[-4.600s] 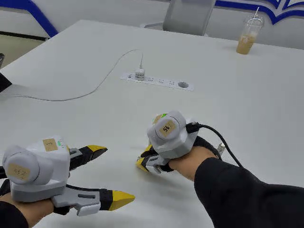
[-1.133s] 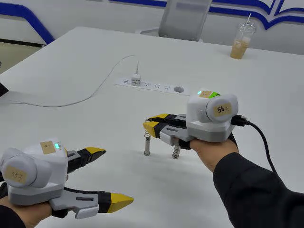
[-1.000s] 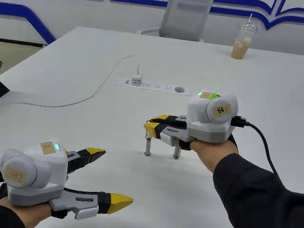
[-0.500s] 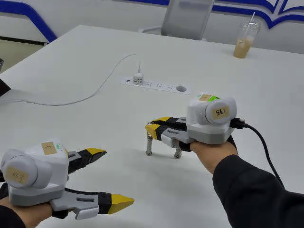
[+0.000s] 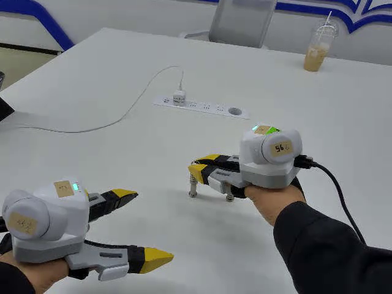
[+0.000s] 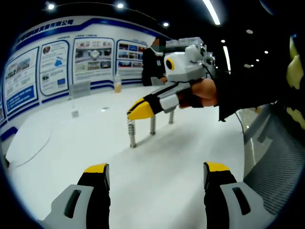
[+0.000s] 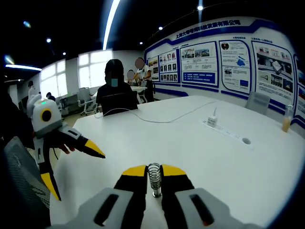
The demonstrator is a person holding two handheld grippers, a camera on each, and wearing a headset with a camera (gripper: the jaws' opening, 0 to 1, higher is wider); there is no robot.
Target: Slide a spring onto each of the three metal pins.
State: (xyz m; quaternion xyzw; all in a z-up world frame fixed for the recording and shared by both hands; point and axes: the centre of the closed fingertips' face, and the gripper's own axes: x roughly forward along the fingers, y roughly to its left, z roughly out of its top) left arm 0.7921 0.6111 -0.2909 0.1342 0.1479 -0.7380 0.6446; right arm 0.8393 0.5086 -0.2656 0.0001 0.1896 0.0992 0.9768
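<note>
My right gripper [image 5: 202,165] sits at about 3 o'clock in the head view, low over the white table [image 5: 122,153]. Its jaws are closed on a spring [image 7: 153,175]: in the right gripper view the coil stands upright between the two yellow tips, with the foot of a pin [image 7: 155,193] showing just beneath it. So the spring is over that pin, held by its upper turns, and I judge it not yet seated at the base. In the left gripper view this pin is nearest, with a second pin [image 6: 152,125] and a third pin [image 6: 170,117] running off toward 2 o'clock behind it. Both seem to carry coils already, though they are too small for me to be sure. My left gripper [image 5: 142,226] hovers at 7 o'clock in the head view, jaws wide apart and holding nothing, well apart from the work. The spring looks light, thin-wired and lively; I expect a hard squeeze would buckle it or shoot it out sideways. I would pinch it gently across the upper turns and leave the lower coils free to run down the shaft. The pin looks stiff but appears to stand on its own small foot, so a sideways nudge could tip it into its neighbours just beside it. Pressure should go straight down. The power strip [image 5: 202,105] at 12 o'clock and the cup [image 5: 318,49] at 1 o'clock are well clear.
</note>
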